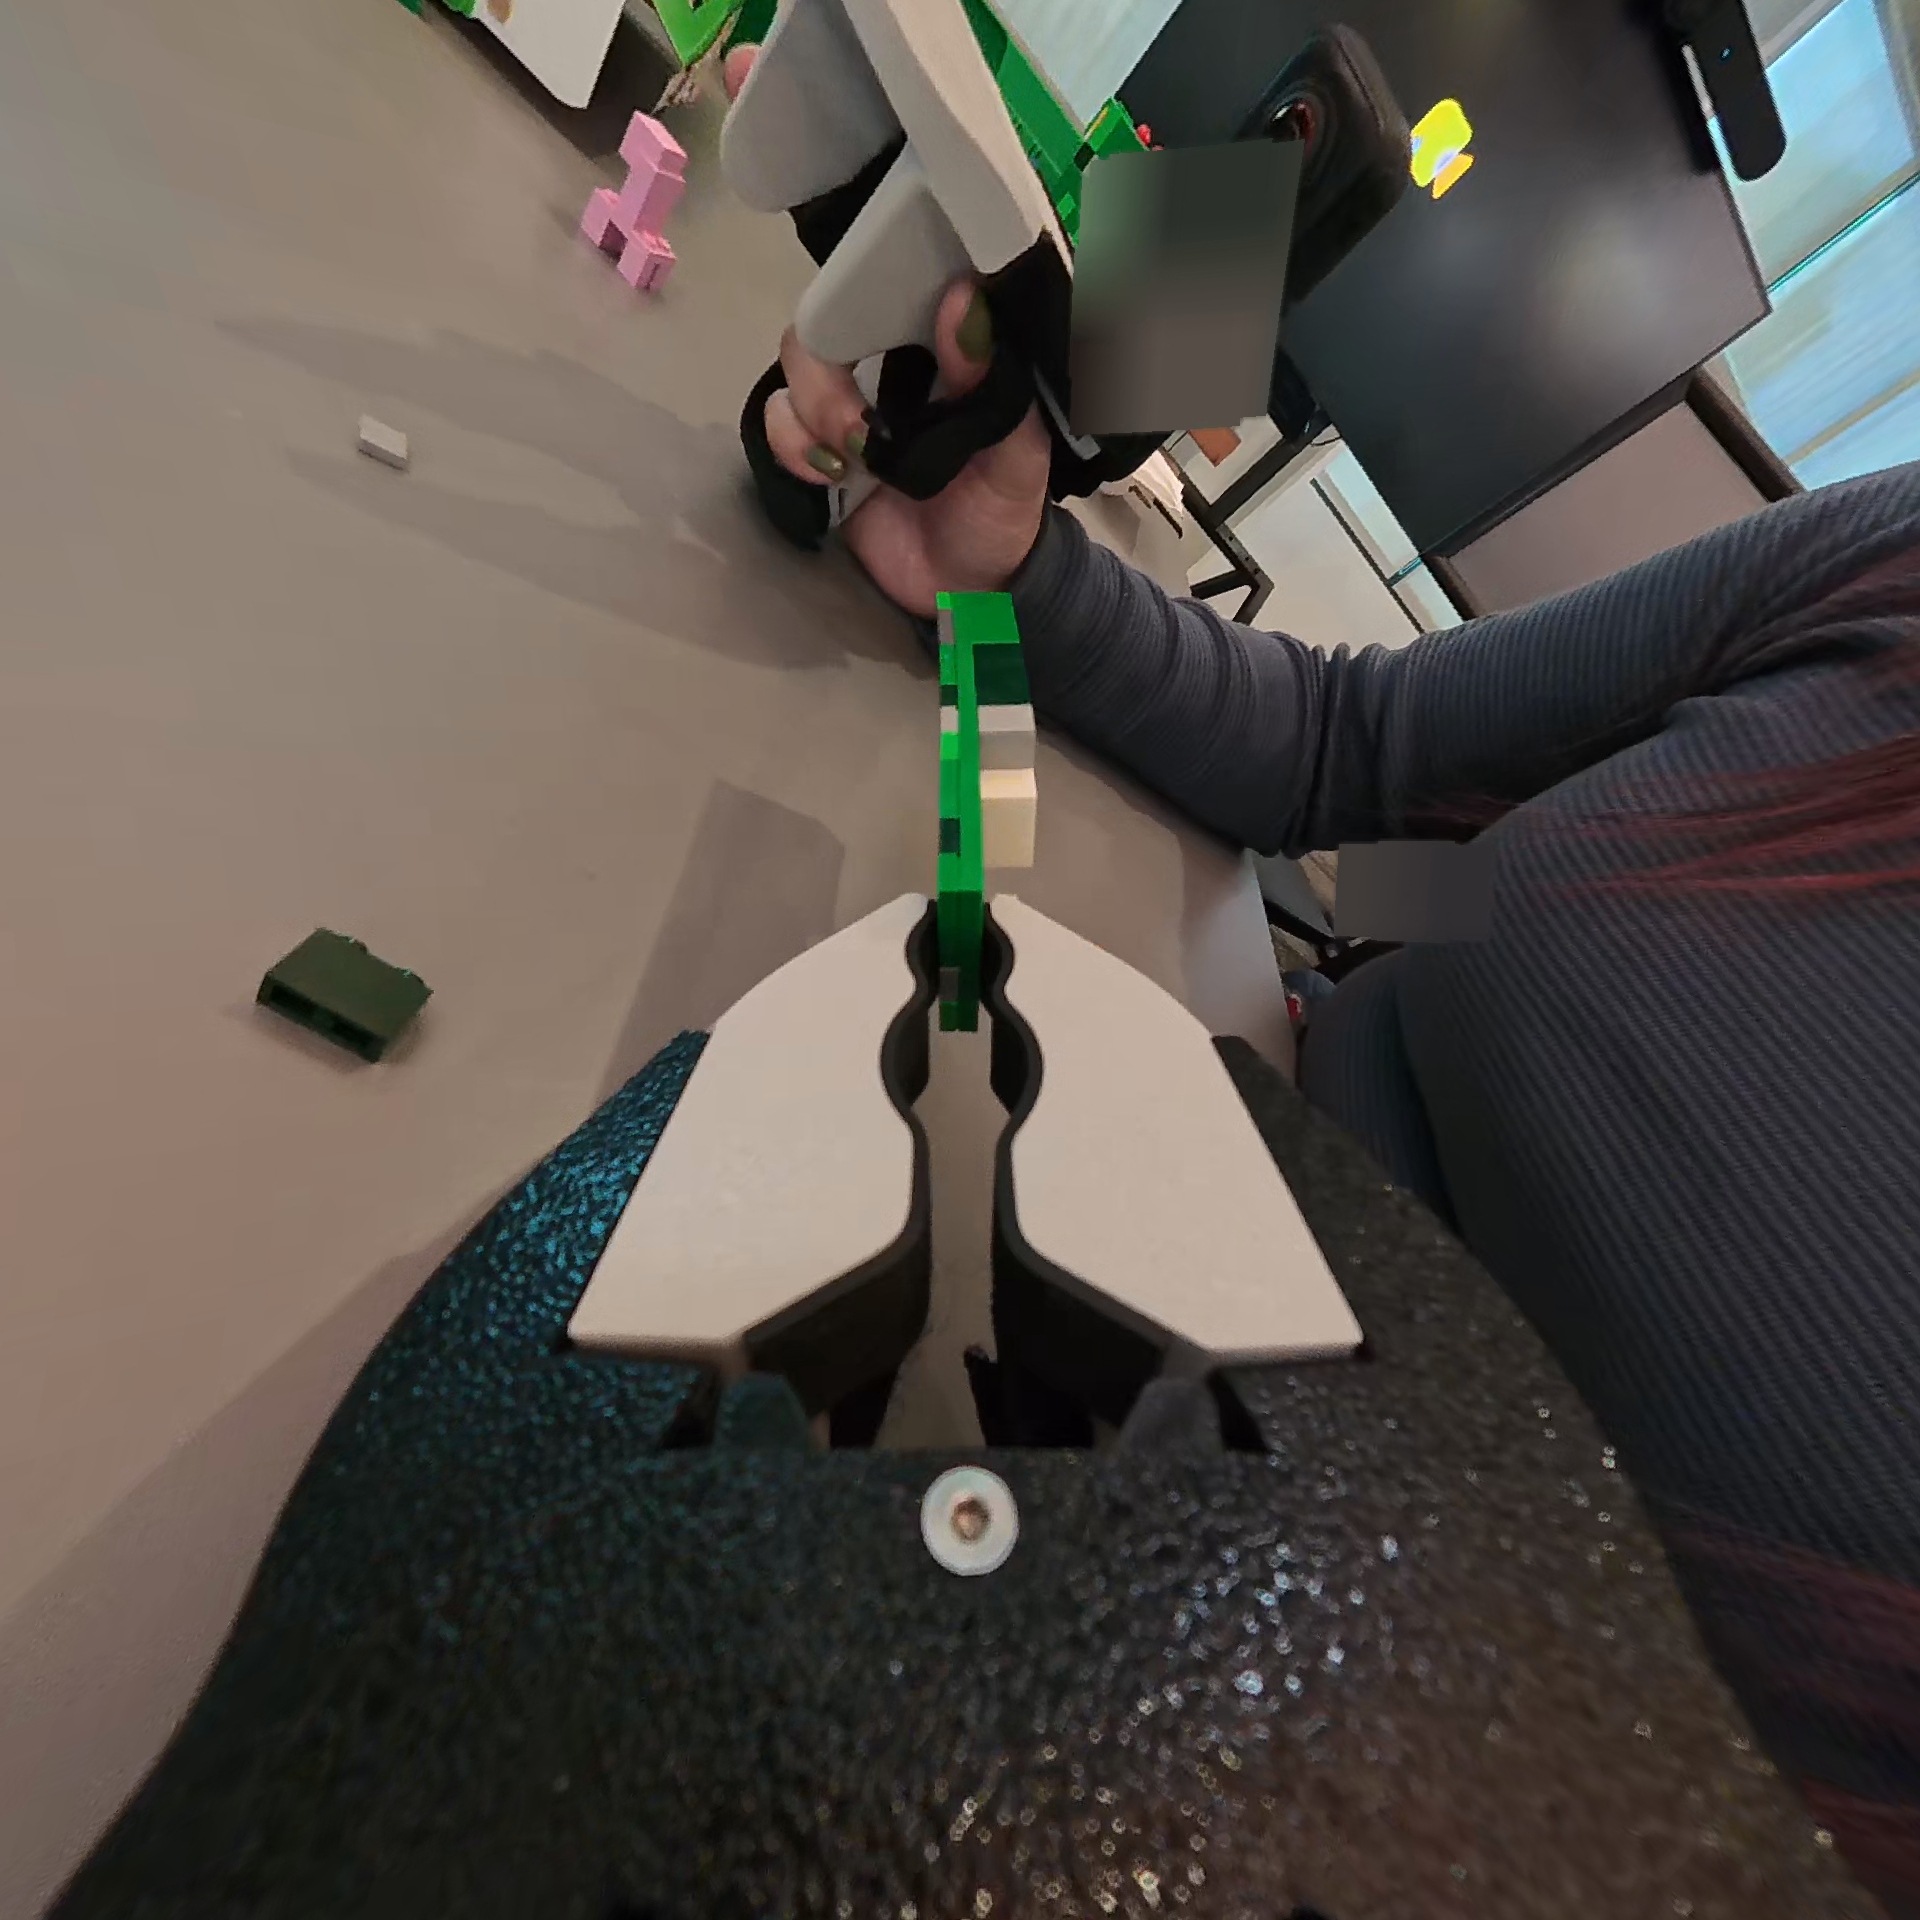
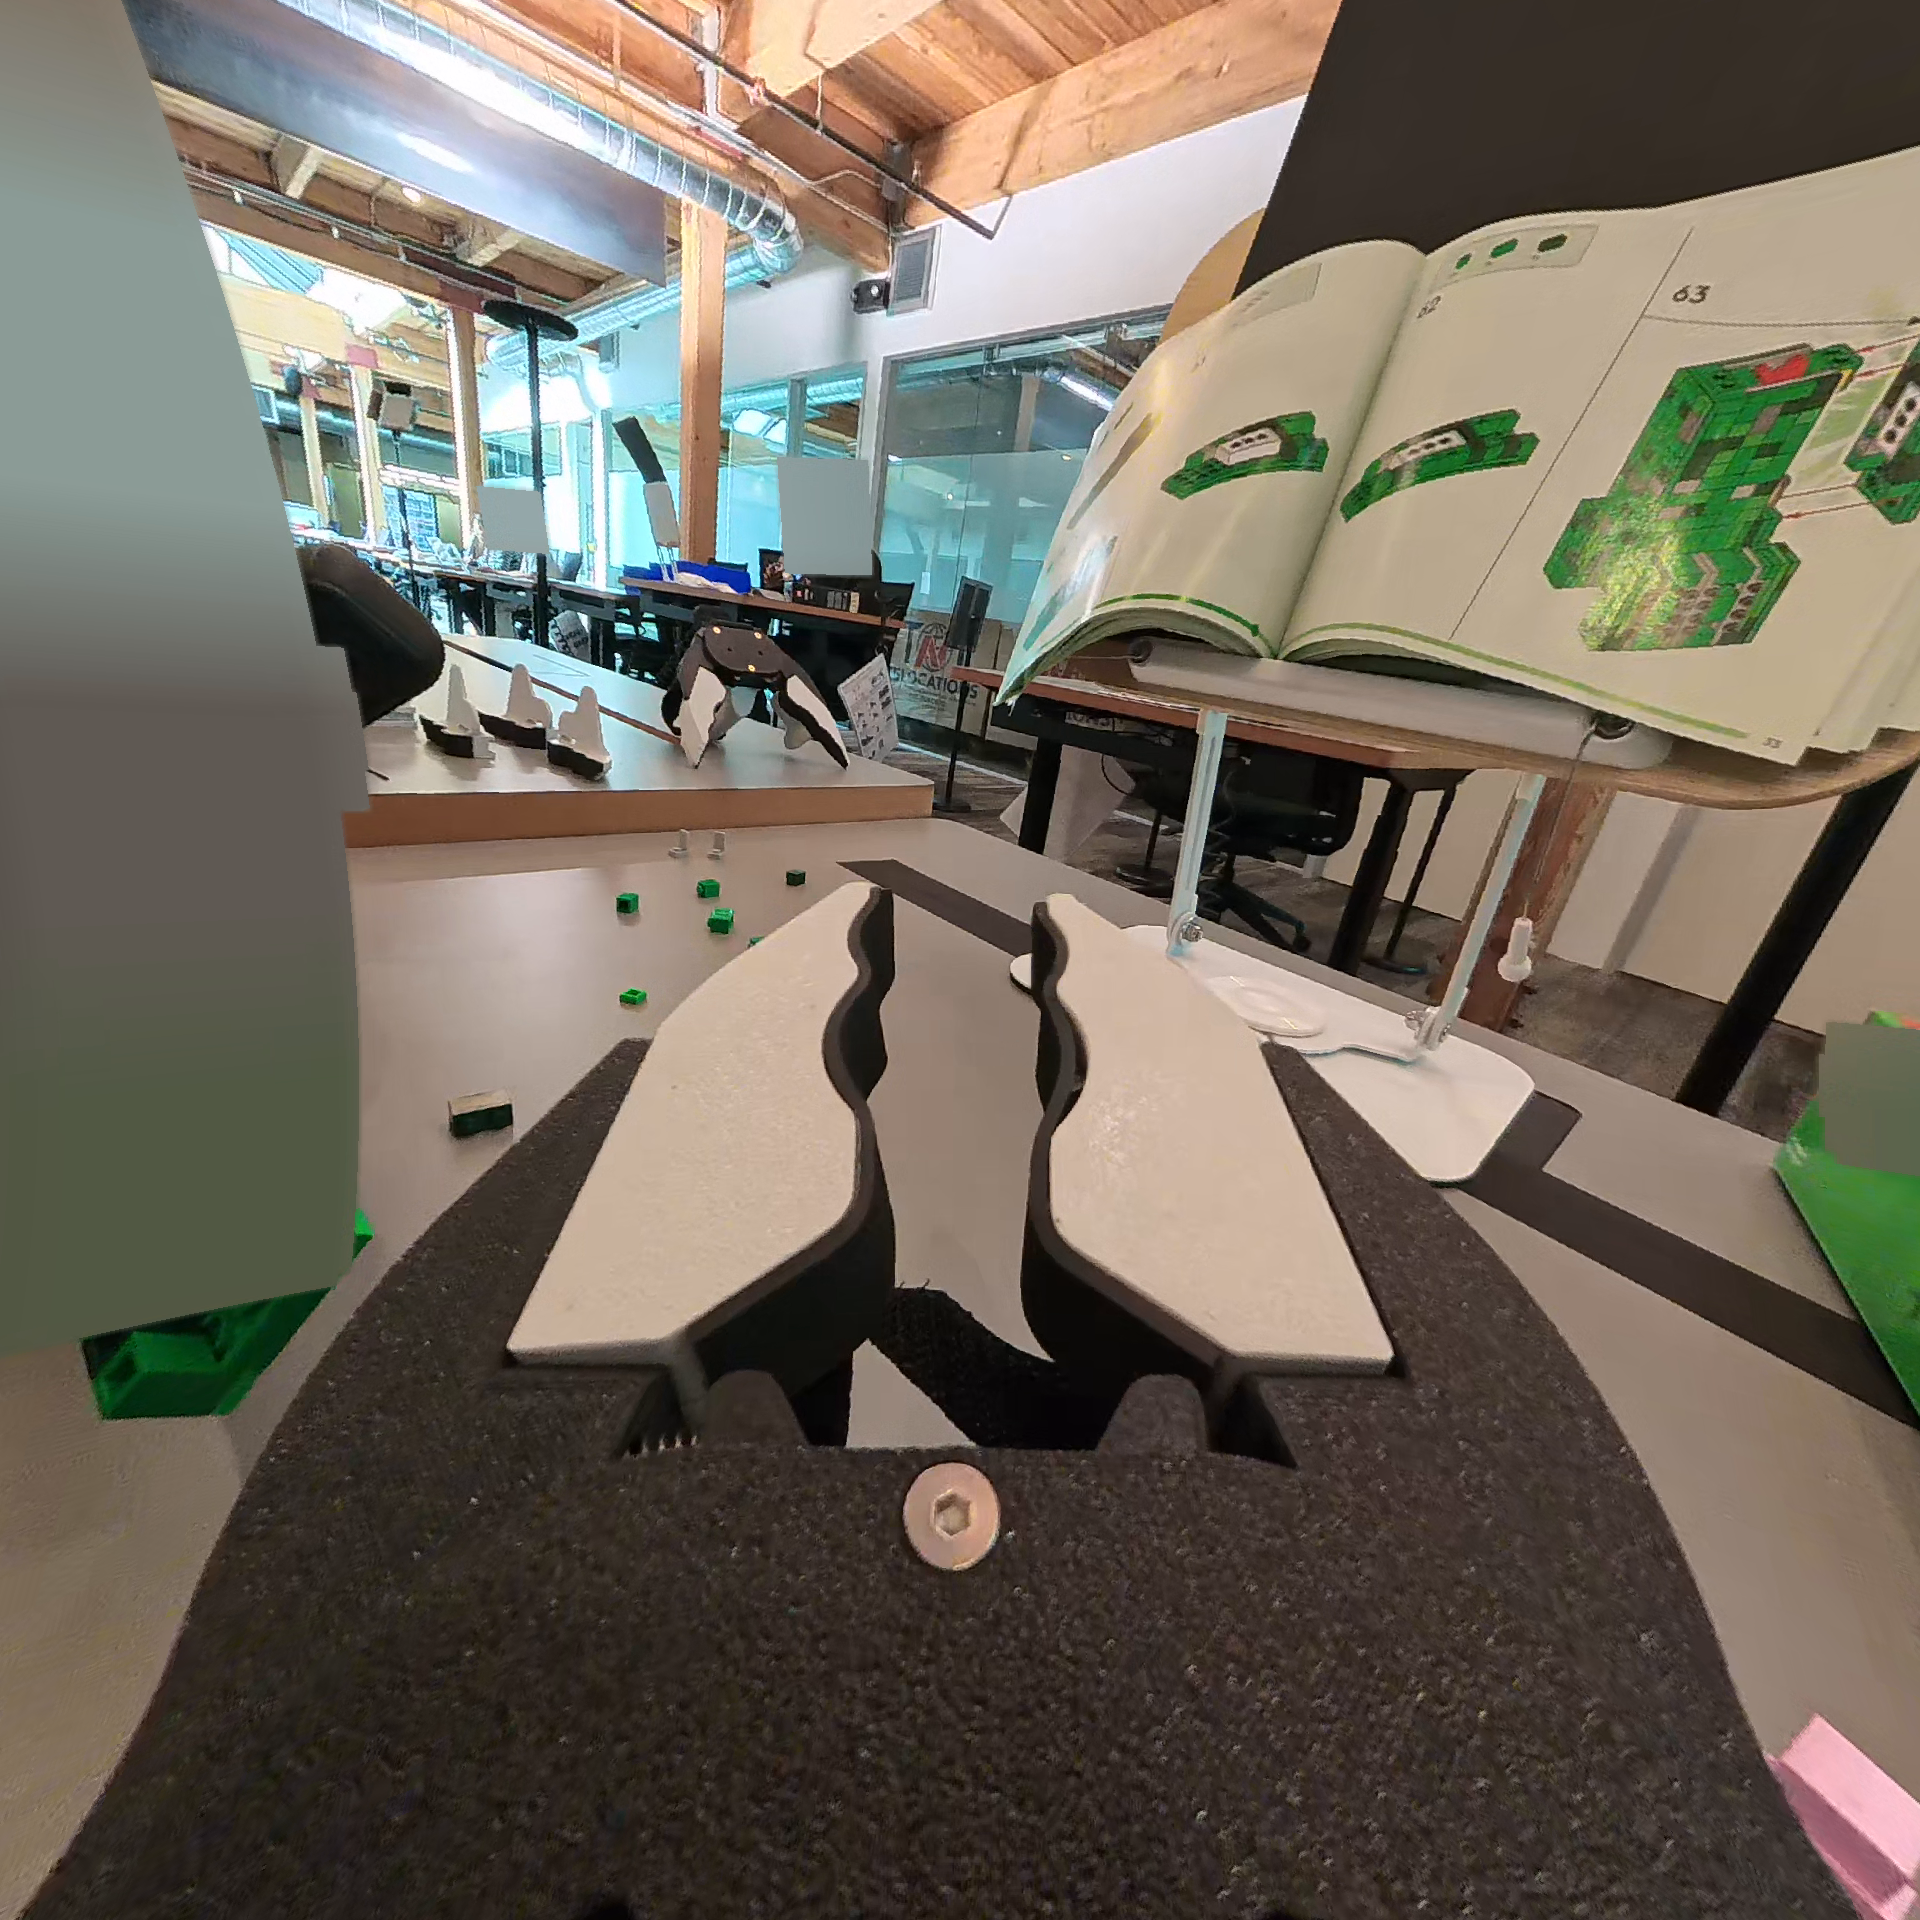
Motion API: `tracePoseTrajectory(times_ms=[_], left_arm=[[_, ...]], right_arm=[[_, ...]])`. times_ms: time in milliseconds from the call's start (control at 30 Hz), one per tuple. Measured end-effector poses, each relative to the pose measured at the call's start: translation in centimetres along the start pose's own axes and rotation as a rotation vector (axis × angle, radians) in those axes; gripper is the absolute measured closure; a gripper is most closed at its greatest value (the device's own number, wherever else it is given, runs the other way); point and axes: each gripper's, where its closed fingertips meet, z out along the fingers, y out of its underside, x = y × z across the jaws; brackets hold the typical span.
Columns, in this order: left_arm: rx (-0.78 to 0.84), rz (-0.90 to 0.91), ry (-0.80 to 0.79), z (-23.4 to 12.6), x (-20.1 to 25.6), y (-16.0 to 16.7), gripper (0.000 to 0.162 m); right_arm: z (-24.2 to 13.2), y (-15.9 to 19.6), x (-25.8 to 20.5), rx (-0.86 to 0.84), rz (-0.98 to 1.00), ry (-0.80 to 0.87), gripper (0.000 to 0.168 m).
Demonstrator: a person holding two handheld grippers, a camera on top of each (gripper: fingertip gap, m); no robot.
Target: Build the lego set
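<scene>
My left gripper (image 1: 960,920) is shut on a flat green lego panel (image 1: 964,790) with grey and white bricks stuck on one side. It holds the panel on edge above the grey table (image 1: 416,727). The other gripper (image 1: 883,177) shows farther off in a person's hand (image 1: 935,488). My right gripper (image 2: 961,914) is open and empty, raised over the table (image 2: 520,977). An open instruction booklet (image 2: 1507,457) rests on a white stand (image 2: 1434,1081) to its right. Small green bricks (image 2: 717,920) lie scattered ahead on the left.
A dark green brick (image 1: 343,992), a small white piece (image 1: 382,441) and a pink lego figure (image 1: 639,203) lie on the table. A green lego build (image 2: 177,1361) stands at the left, partly hidden. A green box (image 2: 1860,1236) is at the right. About 15 cm separates my left fingertips from my right.
</scene>
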Motion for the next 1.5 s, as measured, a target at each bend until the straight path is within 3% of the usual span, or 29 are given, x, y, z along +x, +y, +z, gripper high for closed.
tracePoseTrajectory(times_ms=[300, 500, 600, 733, 900, 1067, 1200, 1333, 1500], left_arm=[[0.055, 0.005, -0.004, -1.0, 0.0, -0.6, 0.157], [0.138, -0.094, -0.163, -6.6, -3.2, -0.8, 0.157], [0.254, -0.165, -0.201, -9.4, -4.3, -1.4, 0.156], [0.425, -0.232, -0.225, -11.8, -5.3, -2.7, 0.156], [0.67, -0.168, -0.448, -16.0, -6.9, -4.5, 0.156], [0.795, -0.127, -0.66, -20.0, -7.8, -4.5, 0.156], [0.821, -0.131, -0.675, -20.6, -8.0, -4.4, 0.156], [0.799, -0.137, -0.678, -20.3, -8.2, -4.3, 0.156], [0.809, -0.146, -0.665, -20.4, -8.2, -4.4, 0.157]], right_arm=[[0.1, 0.4, -0.4, -0.023, -0.028, -0.015, 0.147], [0.3, 0.6, -1.1, -0.043, -0.087, -0.029, 0.149], [0.3, 0.7, -1.4, -0.04, -0.14, -0.023, 0.161], [0.5, 1.2, -2.1, -0.07, -0.21, -0.042, 0.164], [3.2, 3.6, -5.6, -0.216, -0.327, -0.315, 0.168], [11.9, 6.5, -8.2, -0.355, -0.296, -0.693, 0.164], [16.5, 10.2, -10.7, -0.605, -0.082, -0.992, 0.144], [19.7, 12.8, -10.5, -0.681, -0.186, -1.072, 0.14], [20.0, 14.0, -11.1, -0.743, -0.181, -1.237, 0.141]])
